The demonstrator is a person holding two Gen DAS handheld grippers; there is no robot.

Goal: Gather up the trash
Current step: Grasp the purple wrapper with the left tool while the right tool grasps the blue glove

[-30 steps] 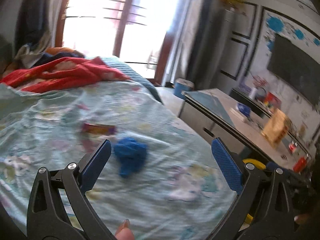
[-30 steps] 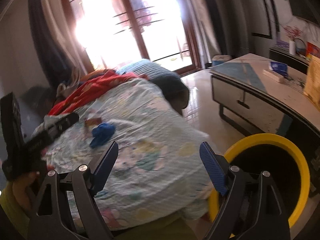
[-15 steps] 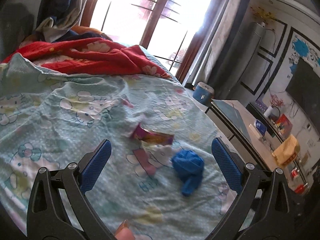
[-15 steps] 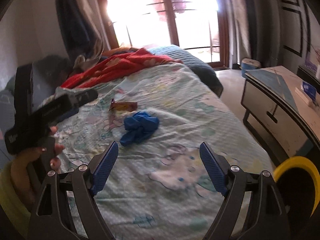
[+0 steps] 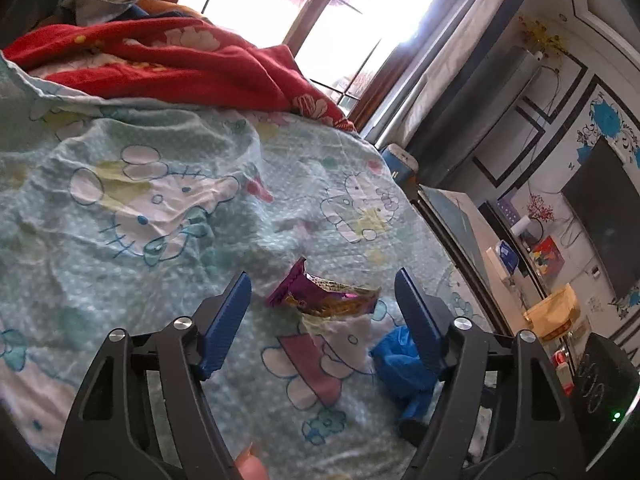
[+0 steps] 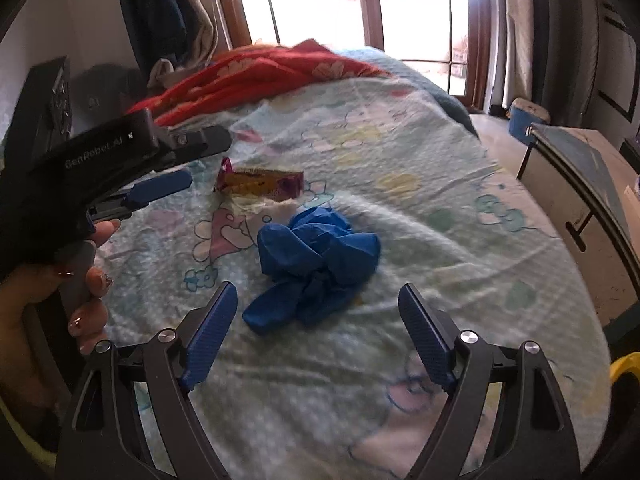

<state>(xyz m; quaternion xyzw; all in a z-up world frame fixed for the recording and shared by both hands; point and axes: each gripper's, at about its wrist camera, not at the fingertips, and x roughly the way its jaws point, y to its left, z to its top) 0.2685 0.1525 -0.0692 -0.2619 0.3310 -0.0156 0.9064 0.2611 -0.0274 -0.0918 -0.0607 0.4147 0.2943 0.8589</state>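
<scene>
Both tongs are spread and hold nothing. My left tongs (image 5: 323, 312) have just been narrowing around the purple snack wrapper (image 5: 324, 297), which lies on the bed sheet (image 5: 140, 216) between the blue pads, untouched as far as I can see. My right tongs (image 6: 318, 336) have also been narrowing slightly; they hang just short of the crumpled blue glove (image 6: 316, 264) beside the wrapper. At the lower right edge I see a yellow bin rim (image 6: 624, 364), contents hidden. Both tongs tilt down toward the bed.
</scene>
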